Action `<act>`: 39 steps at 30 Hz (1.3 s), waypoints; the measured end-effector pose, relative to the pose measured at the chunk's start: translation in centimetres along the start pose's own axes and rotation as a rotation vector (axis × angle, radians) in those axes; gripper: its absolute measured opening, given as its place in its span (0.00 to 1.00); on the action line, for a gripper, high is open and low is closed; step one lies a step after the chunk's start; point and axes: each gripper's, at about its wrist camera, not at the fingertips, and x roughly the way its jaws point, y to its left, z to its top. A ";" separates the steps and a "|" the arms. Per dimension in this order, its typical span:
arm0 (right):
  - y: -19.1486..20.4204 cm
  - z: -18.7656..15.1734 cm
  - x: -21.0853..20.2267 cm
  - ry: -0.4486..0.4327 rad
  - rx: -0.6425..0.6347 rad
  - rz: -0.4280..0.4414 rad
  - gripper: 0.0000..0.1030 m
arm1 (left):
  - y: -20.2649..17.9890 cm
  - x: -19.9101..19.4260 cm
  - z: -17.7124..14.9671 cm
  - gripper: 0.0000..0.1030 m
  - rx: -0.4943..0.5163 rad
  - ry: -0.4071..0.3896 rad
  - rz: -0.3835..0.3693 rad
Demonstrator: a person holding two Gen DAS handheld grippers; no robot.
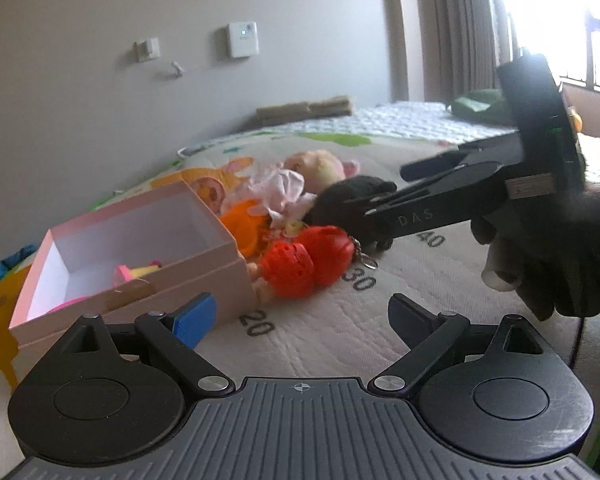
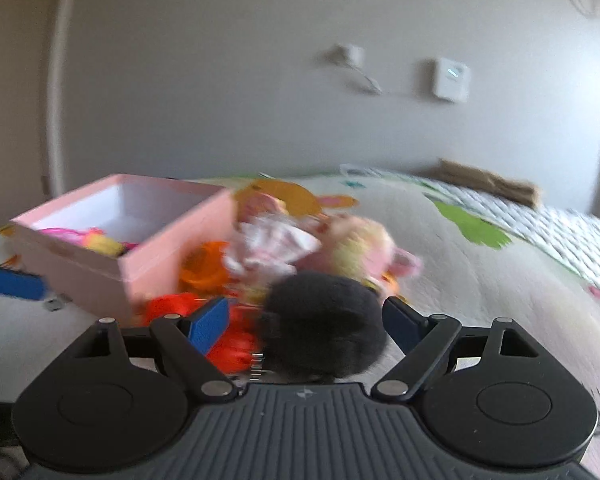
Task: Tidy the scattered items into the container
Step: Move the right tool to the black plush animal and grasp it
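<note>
Nearest the right wrist camera, the right claw (image 2: 302, 322) stands with its blue pads wide apart around a dark fuzzy plush ball (image 2: 324, 320) that lies on the printed quilted bed cover (image 2: 480, 300); neither pad looks to press on it yet, though blur makes the contact hard to judge. From the left view the left claw (image 1: 302, 314) is likewise spread and empty, hovering over a bare stretch of the cover marked with printed numbers. Just beyond the plush ball lies a small doll in a red perforated dress (image 1: 304, 264), touching the near corner of the pink rectangular cardboard box (image 1: 204, 268), which sits open near the bed's left edge and already holds some pink and yellow pieces. Behind the doll, against the box's right wall, are an orange plastic cup (image 1: 240, 228), a bundle of pale pink frilly fabric (image 1: 278, 194) and a blonde doll head (image 1: 320, 166). The step in hand looks like the pick-up of the plush ball. Next, the right claw would need to close on its soft sides, lift clear of the red doll, and carry it left over the box rim.
</note>
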 end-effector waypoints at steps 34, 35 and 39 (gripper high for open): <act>-2.7 0.9 2.7 0.117 0.209 -0.075 0.82 | -2.0 4.9 2.8 0.93 0.187 0.062 -0.090; -2.7 0.9 3.3 0.123 0.209 -0.067 0.84 | -1.5 4.6 2.6 0.93 0.167 0.072 -0.080; -2.7 0.6 5.8 0.151 0.244 -0.050 0.85 | 0.0 3.9 2.4 0.94 0.109 0.101 -0.046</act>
